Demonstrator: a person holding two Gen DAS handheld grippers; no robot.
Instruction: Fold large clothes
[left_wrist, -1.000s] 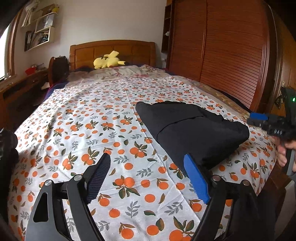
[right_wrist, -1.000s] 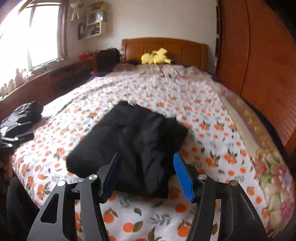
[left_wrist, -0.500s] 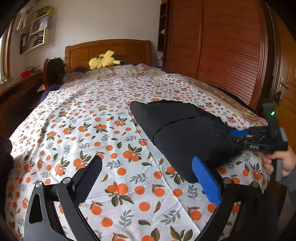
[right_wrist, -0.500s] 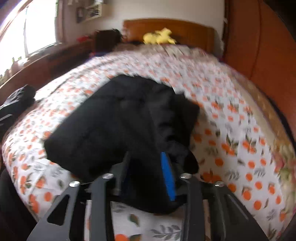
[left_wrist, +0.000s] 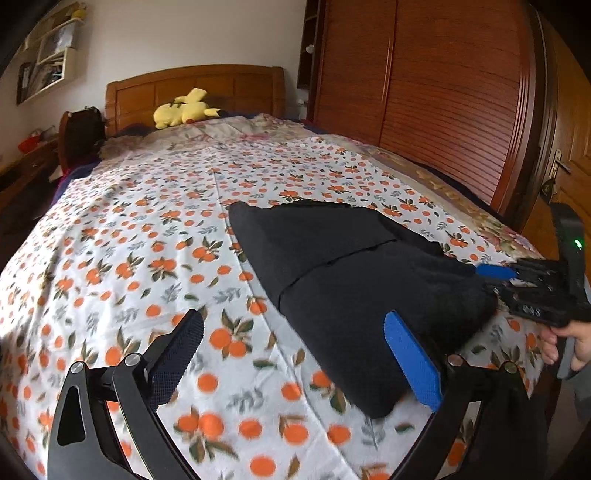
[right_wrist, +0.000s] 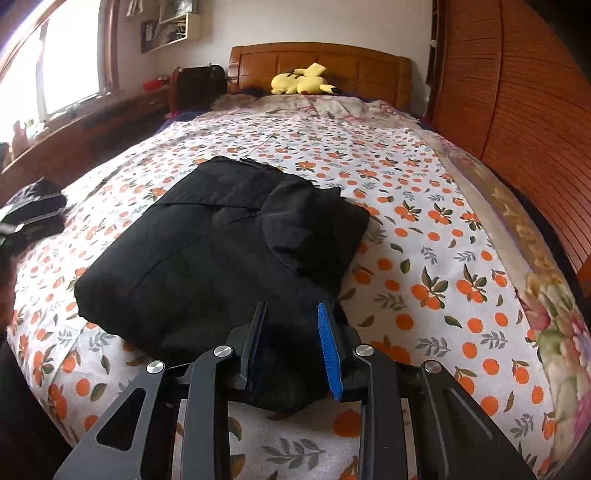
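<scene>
At lower centre of the right wrist view, right gripper (right_wrist: 291, 332) is clamped on the near edge of the black garment (right_wrist: 207, 254).
Garment lies mostly folded on the bed (right_wrist: 424, 206), near its foot. Left gripper (left_wrist: 295, 358) is spread wide, nothing between its pads, near corner just beside its blue pad. Judged step: gripping for a last fold or a lift; next move needs the left to clamp that corner.

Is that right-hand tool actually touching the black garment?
Touching: the right wrist view shows the right tool with both pads pinching the black garment's near edge.
</scene>
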